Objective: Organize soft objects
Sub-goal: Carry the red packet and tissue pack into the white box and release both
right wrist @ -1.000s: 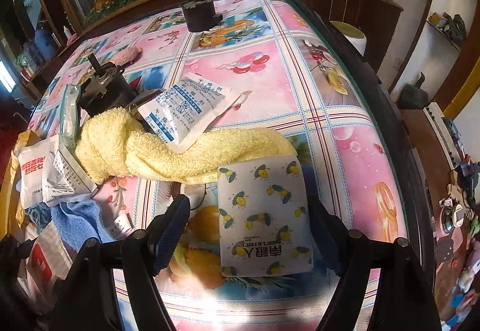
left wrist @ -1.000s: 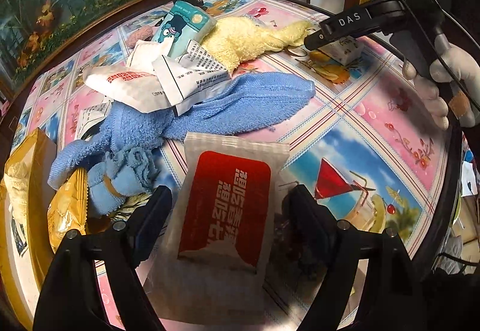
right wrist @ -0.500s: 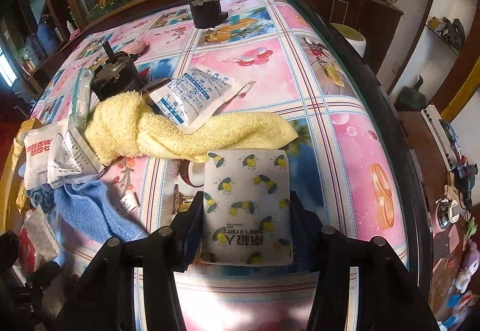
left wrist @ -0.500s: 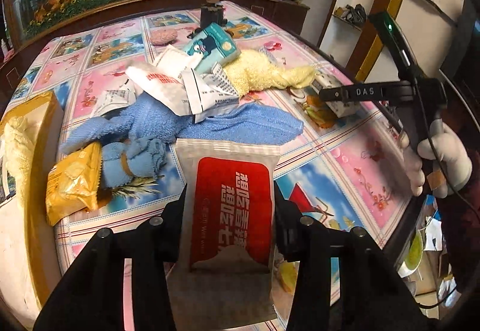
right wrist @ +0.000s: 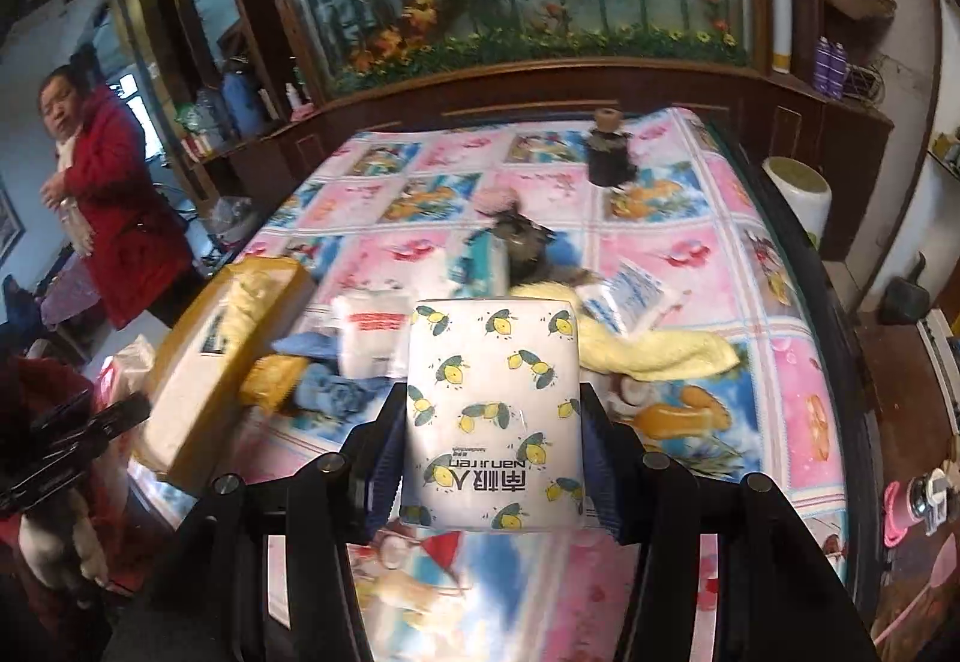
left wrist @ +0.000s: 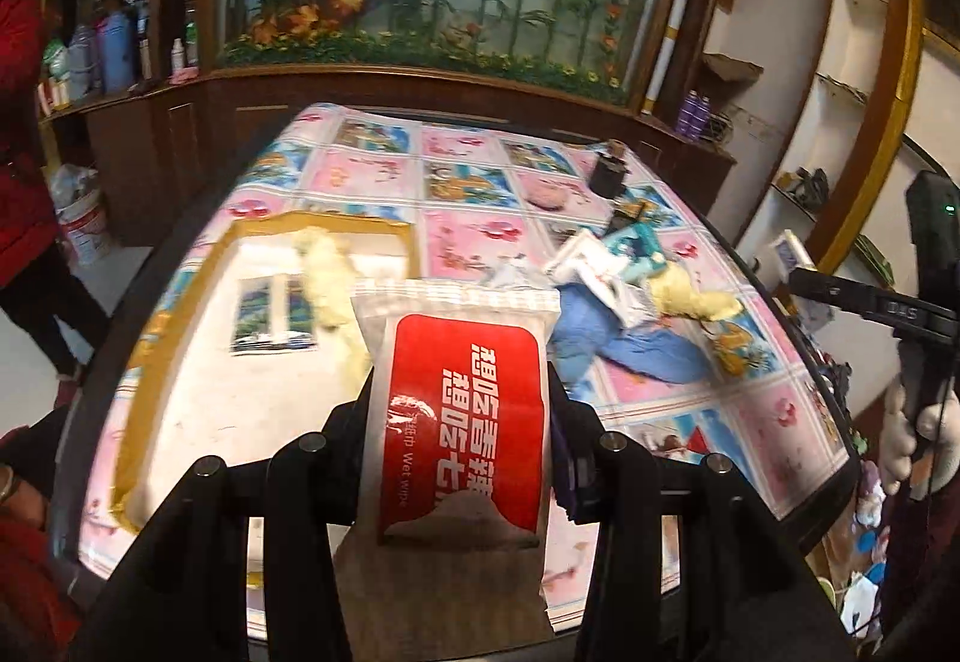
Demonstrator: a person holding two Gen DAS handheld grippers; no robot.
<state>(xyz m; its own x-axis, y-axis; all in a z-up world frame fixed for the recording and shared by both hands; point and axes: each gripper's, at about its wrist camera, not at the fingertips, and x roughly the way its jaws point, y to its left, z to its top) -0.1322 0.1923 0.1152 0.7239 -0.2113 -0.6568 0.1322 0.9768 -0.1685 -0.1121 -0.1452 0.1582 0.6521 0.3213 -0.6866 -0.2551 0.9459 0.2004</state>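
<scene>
My left gripper (left wrist: 459, 422) is shut on a white wet-wipe pack with a red label (left wrist: 462, 398) and holds it up above the table's near edge. Beyond it lies an open cardboard box (left wrist: 360, 227) with a pale yellow towel (left wrist: 327, 272) and a flat pack inside. My right gripper (right wrist: 492, 422) is shut on a lemon-print tissue pack (right wrist: 492, 380), also lifted off the table. A blue towel (left wrist: 630, 344), a yellow towel (right wrist: 654, 353) and several small packs (right wrist: 372, 332) lie in a heap on the patterned tablecloth.
The box (right wrist: 192, 410) sits at the table's left edge. Two black pots (right wrist: 609, 152) stand further back. A person in a red coat (right wrist: 120, 218) stands left of the table. A white bin (right wrist: 798, 194) is off the right side. A dark cabinet runs behind.
Both grippers closed on their packs and lifted them off the table. The left view swung left toward the cardboard box; the right view rose and pulled back.
</scene>
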